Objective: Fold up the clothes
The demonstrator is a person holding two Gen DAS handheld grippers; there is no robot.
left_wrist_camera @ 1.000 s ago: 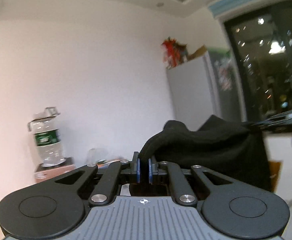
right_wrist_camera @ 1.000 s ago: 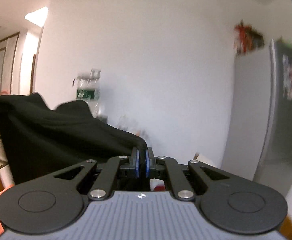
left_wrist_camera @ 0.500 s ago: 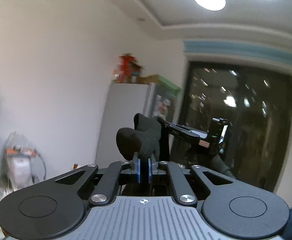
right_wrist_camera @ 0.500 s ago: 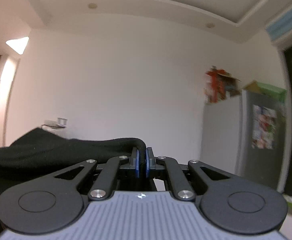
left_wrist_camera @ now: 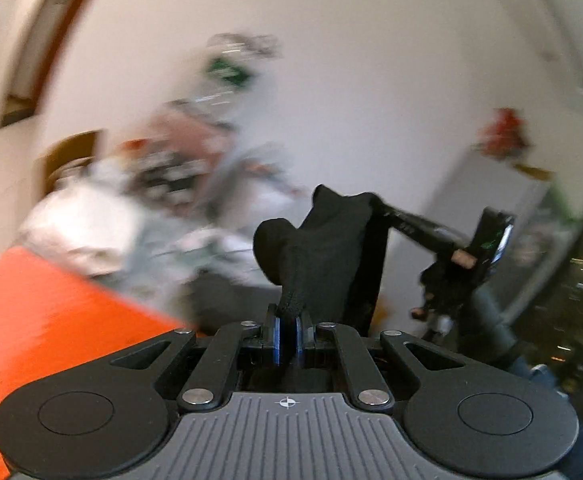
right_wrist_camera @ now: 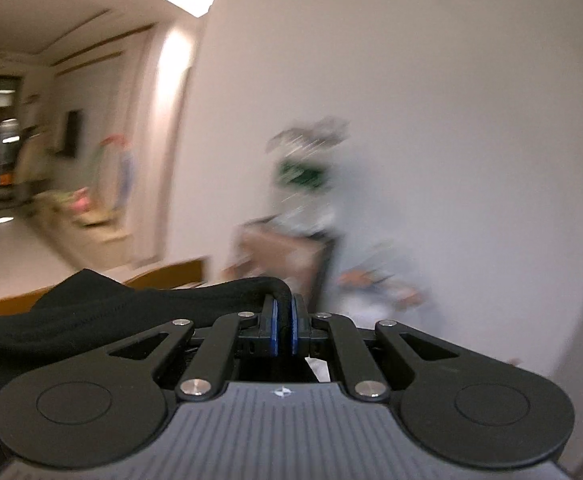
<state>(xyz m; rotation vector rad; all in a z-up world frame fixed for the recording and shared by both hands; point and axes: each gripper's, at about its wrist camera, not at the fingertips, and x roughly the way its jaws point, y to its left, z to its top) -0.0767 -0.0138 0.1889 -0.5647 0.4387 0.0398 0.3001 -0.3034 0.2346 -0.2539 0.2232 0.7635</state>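
Note:
A black garment (left_wrist_camera: 331, 256) hangs in the air between my two grippers. My left gripper (left_wrist_camera: 287, 326) is shut on one bunched corner of it. In the left wrist view the cloth runs up and right to my right gripper (left_wrist_camera: 375, 202), which holds the other end. In the right wrist view my right gripper (right_wrist_camera: 282, 324) is shut on the garment's (right_wrist_camera: 103, 312) edge, and the cloth spreads left and down out of frame. Both views are motion-blurred.
An orange surface (left_wrist_camera: 51, 320) lies at lower left in the left wrist view, with blurred white clutter (left_wrist_camera: 139, 216) behind it. A water bottle on a box (right_wrist_camera: 303, 200) stands by the white wall. A fridge (left_wrist_camera: 491, 216) and dark window are at right.
Both grippers have swung down and left, so floor-level clutter and the orange surface came into view. The garment stays gripped at both ends, still narrow between them as half a second ago.

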